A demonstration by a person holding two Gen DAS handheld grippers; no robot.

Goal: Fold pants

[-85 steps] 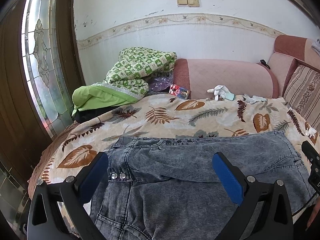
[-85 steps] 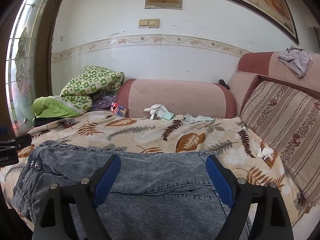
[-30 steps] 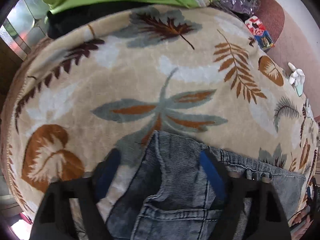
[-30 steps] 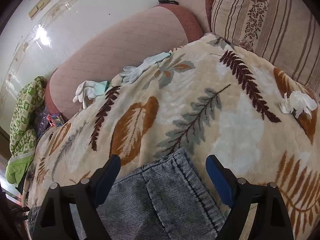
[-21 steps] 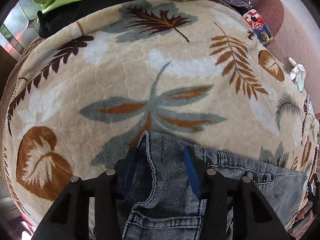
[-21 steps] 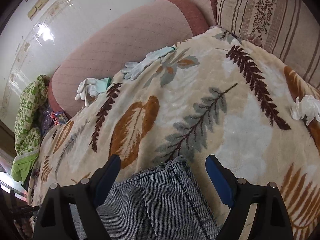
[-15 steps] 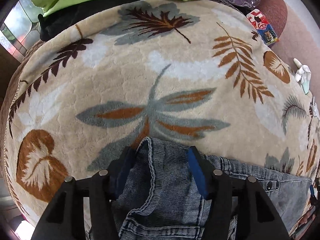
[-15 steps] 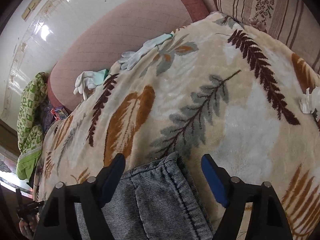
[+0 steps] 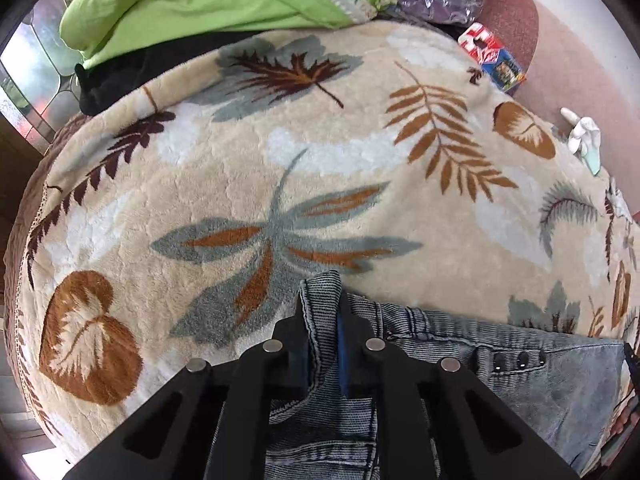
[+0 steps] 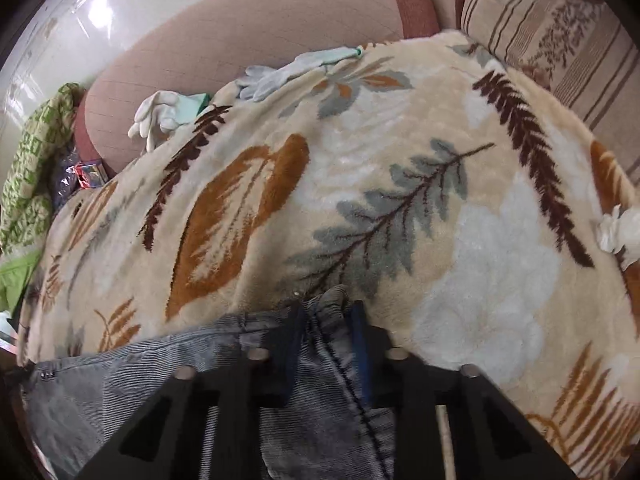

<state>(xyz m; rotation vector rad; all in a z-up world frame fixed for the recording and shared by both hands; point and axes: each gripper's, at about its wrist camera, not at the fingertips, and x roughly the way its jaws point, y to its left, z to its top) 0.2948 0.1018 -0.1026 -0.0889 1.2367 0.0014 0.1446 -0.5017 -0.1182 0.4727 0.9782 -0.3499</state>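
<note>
Grey-blue denim pants [image 9: 520, 364] lie along the near edge of a leaf-patterned blanket [image 9: 280, 160]. My left gripper [image 9: 322, 316] is shut on the waistband corner of the pants, the cloth pinched between its blue pads. In the right wrist view the pants [image 10: 120, 376] stretch away to the left. My right gripper [image 10: 326, 316] is shut on the other far corner of the pants, with the denim bunched between its fingers.
A green quilt [image 9: 192, 4] and a small colourful box [image 9: 492, 60] lie at the back. White gloves [image 10: 168, 114] rest against a pink bolster [image 10: 260, 32]. A striped cushion [image 10: 560, 20] stands at the right. A crumpled white tissue [image 10: 618, 228] lies on the blanket [image 10: 400, 160].
Both grippers have closed from wide open onto the far corners of the pants. The denim now bunches between the pads of each.
</note>
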